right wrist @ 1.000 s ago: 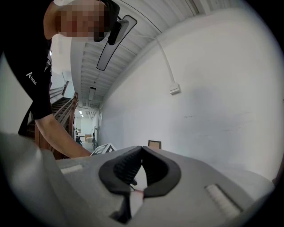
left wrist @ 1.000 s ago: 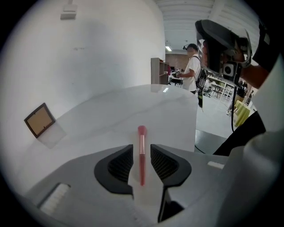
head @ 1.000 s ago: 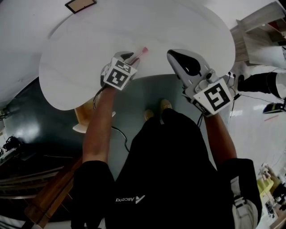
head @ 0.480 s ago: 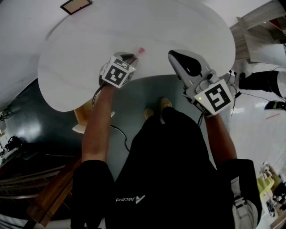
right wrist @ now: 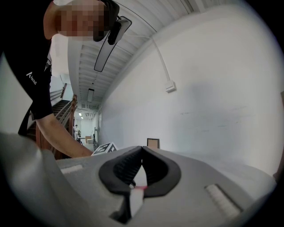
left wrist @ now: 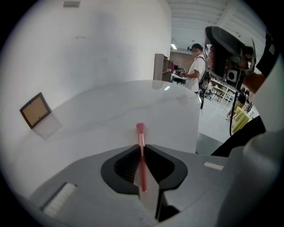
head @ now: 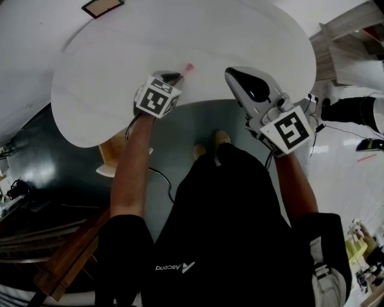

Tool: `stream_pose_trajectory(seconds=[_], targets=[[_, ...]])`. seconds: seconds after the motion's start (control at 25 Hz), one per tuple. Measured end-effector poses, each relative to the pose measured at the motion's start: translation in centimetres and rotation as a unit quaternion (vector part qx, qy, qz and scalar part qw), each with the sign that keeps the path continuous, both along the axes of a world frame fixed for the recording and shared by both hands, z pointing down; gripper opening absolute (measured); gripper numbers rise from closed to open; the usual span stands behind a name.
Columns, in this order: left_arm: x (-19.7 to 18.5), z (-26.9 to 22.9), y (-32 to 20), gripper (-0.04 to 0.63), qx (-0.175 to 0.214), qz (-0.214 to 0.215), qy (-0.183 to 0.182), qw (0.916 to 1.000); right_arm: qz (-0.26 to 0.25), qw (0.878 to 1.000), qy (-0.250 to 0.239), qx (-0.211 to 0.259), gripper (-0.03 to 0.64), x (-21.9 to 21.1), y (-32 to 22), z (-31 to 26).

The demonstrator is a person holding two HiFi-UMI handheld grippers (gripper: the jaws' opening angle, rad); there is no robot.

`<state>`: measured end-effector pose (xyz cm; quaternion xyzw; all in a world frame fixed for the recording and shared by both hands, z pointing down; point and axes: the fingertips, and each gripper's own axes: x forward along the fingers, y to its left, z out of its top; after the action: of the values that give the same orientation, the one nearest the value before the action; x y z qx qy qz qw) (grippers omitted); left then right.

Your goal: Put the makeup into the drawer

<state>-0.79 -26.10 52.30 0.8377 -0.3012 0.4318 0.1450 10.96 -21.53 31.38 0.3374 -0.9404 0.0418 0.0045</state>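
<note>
A thin pink makeup stick (head: 188, 68) lies on the round white table (head: 180, 36) close to its near edge. My left gripper (head: 174, 77) points down at it. Its jaws have just been closing and now pinch the pink stick (left wrist: 141, 133) between the pads, with the stick's tip poking out past the left gripper (left wrist: 141, 147). My right gripper (head: 231, 74) hovers level over the table edge to the right, apart from the stick. In the right gripper view the right gripper (right wrist: 142, 149) has its tips together with nothing between them. No drawer is in view.
A small brown picture frame (head: 108, 6) lies flat at the table's far side. Shelving (head: 354, 36) stands at the upper right. Dark floor and my feet (head: 210, 147) show below the table edge. A person (left wrist: 195, 73) stands far off by some shelves.
The left jaws have closed in on the pink stick, which now shows less beyond them. Both hands have stayed nearly in place.
</note>
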Motion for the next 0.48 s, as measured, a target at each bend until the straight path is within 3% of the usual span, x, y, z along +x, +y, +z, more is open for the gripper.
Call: stream_pose_trajectory(seconds=[0.24,0.48], targets=[[0.3,-1.1,0.1,0.054,0.022,-0.020,0.019,0.9994,-0.006,1.000,-0.005,0.003,0.003,0.1,0.3,-0.6],[0.4,-4.5,0.2,0.054,0.068,-0.047,0.055,0.9951,-0.015,1.000,-0.007,0.010,0.003,-0.1,0.5,-1.2]])
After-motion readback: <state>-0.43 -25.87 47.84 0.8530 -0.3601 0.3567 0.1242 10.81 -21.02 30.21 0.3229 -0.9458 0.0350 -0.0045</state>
